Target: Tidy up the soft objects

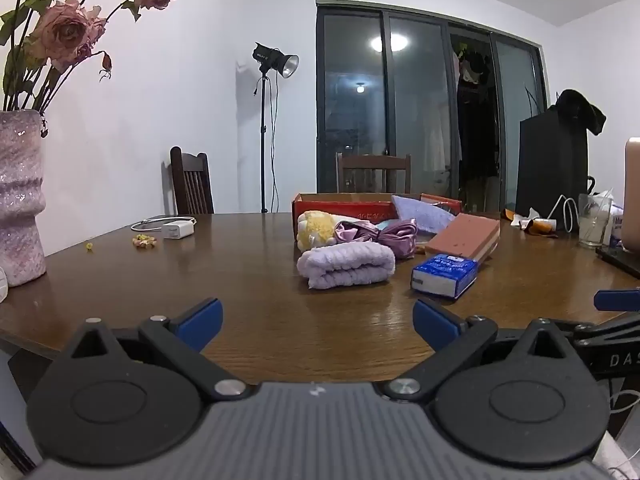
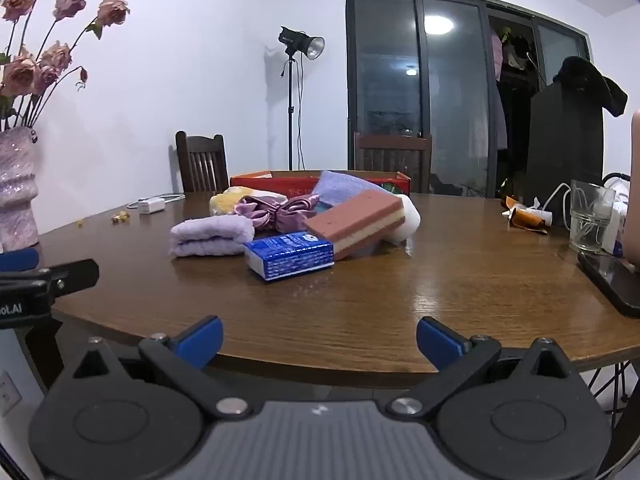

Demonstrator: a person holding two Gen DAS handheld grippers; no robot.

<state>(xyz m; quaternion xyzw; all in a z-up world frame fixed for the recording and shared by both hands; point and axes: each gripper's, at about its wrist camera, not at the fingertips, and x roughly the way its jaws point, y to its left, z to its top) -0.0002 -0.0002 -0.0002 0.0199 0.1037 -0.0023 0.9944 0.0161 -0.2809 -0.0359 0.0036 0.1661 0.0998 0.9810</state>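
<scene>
A: Where do the soft things sit?

B: Middle of the frame in both views, bunched on the wooden surface [image 1: 248, 280]. A folded lilac towel [image 1: 346, 267] lies nearest, a blue tissue pack [image 1: 445, 274] just to its right, and a pink layered sponge [image 1: 464, 236] leans behind the pack, touching it.

A: And behind those?

B: A yellow plush [image 1: 316, 229] and a shiny purple satin piece [image 1: 376, 234] lie against a red box [image 1: 344, 203], with a lilac cloth [image 1: 420, 211] draped over the box rim.

A: The fingers?

B: Both pairs are spread wide and empty. The left gripper [image 1: 318, 322] hangs at the bottom of its frame over the near edge; the right gripper [image 2: 319, 340] sits bottom centre in its view, short of the surface, well apart from the pile.

A: Anything else?

B: A vase of roses [image 1: 20, 196] at the left edge, a glass [image 2: 591, 216] at the right.
</scene>
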